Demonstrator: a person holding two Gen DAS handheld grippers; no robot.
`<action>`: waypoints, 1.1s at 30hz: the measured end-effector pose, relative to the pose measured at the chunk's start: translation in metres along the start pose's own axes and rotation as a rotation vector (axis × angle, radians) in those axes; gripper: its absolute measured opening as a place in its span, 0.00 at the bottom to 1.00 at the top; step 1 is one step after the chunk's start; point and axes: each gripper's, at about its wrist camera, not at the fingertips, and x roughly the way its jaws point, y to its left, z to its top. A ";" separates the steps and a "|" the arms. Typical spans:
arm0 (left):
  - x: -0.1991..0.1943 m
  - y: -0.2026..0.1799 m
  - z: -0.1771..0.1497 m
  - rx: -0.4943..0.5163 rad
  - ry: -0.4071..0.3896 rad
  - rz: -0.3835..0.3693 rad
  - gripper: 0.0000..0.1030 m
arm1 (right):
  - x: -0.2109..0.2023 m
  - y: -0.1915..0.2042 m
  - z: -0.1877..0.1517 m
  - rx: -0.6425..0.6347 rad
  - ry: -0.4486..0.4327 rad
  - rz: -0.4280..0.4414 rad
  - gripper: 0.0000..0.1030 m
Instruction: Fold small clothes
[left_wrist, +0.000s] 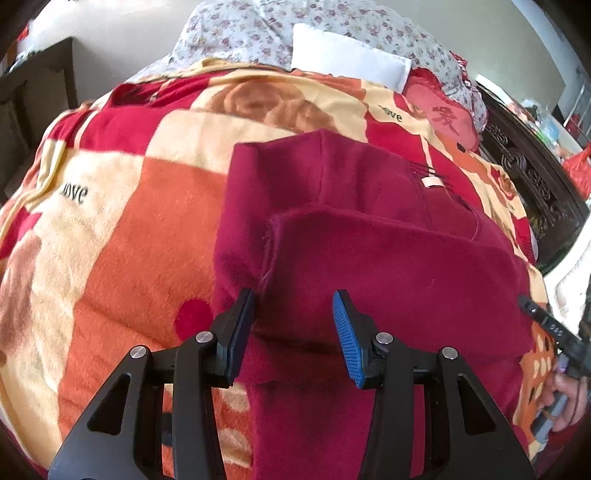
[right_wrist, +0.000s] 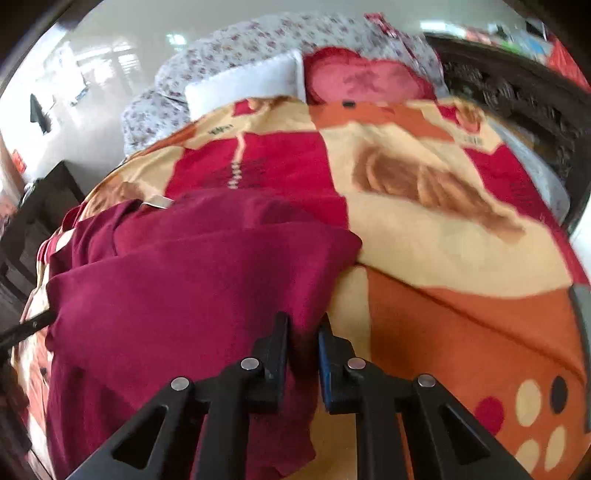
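A maroon garment (left_wrist: 369, 258) lies partly folded on a patterned blanket (left_wrist: 129, 240), a small pale label (left_wrist: 432, 182) showing near its far edge. My left gripper (left_wrist: 295, 295) stands open over the near left part of the folded layer; cloth lies between its fingers, but the blue pad (left_wrist: 345, 332) is bare. In the right wrist view, which is blurred, my right gripper (right_wrist: 303, 319) is shut on the garment's (right_wrist: 184, 277) near right edge. That gripper (left_wrist: 546, 325) and the hand (left_wrist: 565, 391) holding it show at the left wrist view's right edge.
The red, orange and cream blanket (right_wrist: 443, 240) covers a bed. At its head lie a white pillow (left_wrist: 347, 55), a red cushion (left_wrist: 439, 110) and a floral quilt (left_wrist: 240, 29). A dark carved bed frame (left_wrist: 528, 173) runs along the right; dark furniture (left_wrist: 37, 81) stands left.
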 end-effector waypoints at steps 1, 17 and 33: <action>-0.001 0.002 -0.003 -0.011 0.010 -0.004 0.42 | 0.001 -0.003 0.000 0.006 0.004 0.002 0.13; -0.048 -0.001 -0.047 0.024 -0.011 0.023 0.42 | -0.067 0.022 -0.043 0.018 0.006 0.095 0.25; -0.087 0.006 -0.121 0.064 0.089 -0.045 0.42 | -0.101 0.013 -0.133 -0.011 0.127 0.113 0.45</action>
